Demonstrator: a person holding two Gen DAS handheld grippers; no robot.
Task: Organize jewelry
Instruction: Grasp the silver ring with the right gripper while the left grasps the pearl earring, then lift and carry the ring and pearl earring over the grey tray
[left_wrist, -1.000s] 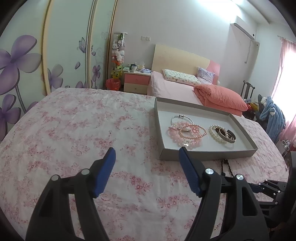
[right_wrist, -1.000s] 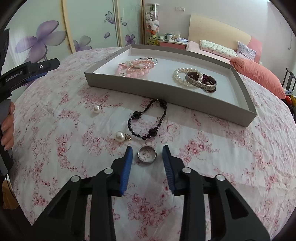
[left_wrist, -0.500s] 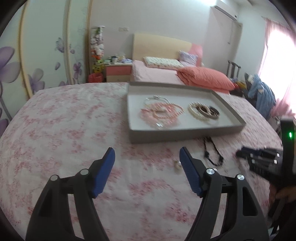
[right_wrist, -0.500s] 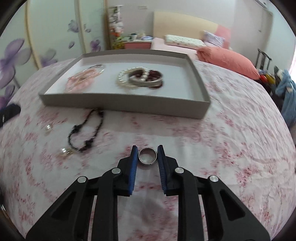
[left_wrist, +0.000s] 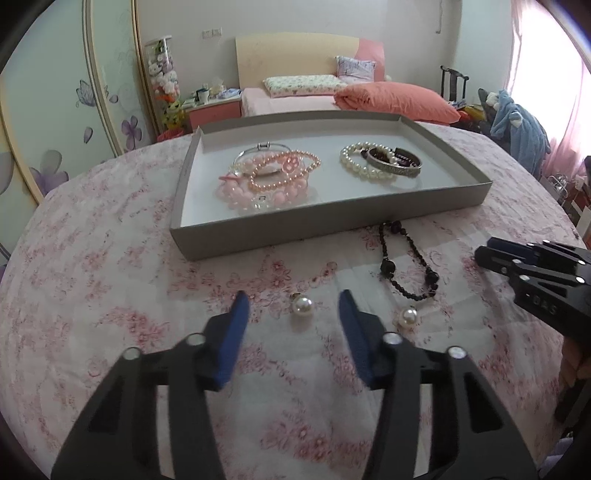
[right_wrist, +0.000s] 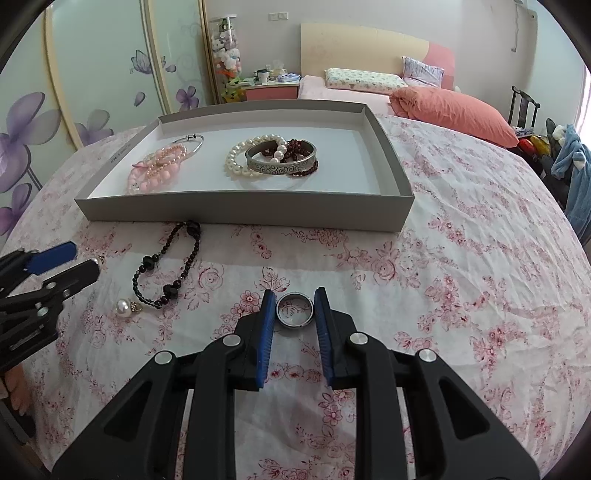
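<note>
- Steel-grey ring (right_wrist: 295, 309) sits pinched between my right fingers (right_wrist: 322, 325); the blue pads press on it from both sides, so the right gripper (right_wrist: 295, 314) is clenched on the ring, low over the floral cloth of the table (right_wrist: 461, 288).
- Step in hand, as I judge it: loose pieces go from the cloth into the grey tray (right_wrist: 243, 212). Ring is gripped; the carry to the tray is not yet made.
- My left gripper (left_wrist: 293, 308) straddles a pearl earring (left_wrist: 303, 305). Its fingers (left_wrist: 238, 325) are closing, the pearl between them, but a clear gap shows on each side: no contact yet, nothing held.
- A second pearl earring (left_wrist: 409, 315) lies just right of my left fingers, touching the end of the black bead bracelet (left_wrist: 404, 266), which runs up to the tray's near wall.
- Tray already holds pink bead bracelets (left_wrist: 273, 181), a pearl bracelet (left_wrist: 364, 164) and an engraved metal bangle (right_wrist: 281, 157); its right part is bare.
- Next move, right: lift the ring clear of the near wall, then let go over bare tray floor.
- Next move, left: pads must meet the pearl squarely; it is round and smooth, and I expect it to squirt out if caught off-centre.
- Still to fetch: second earring, black bracelet.
</note>
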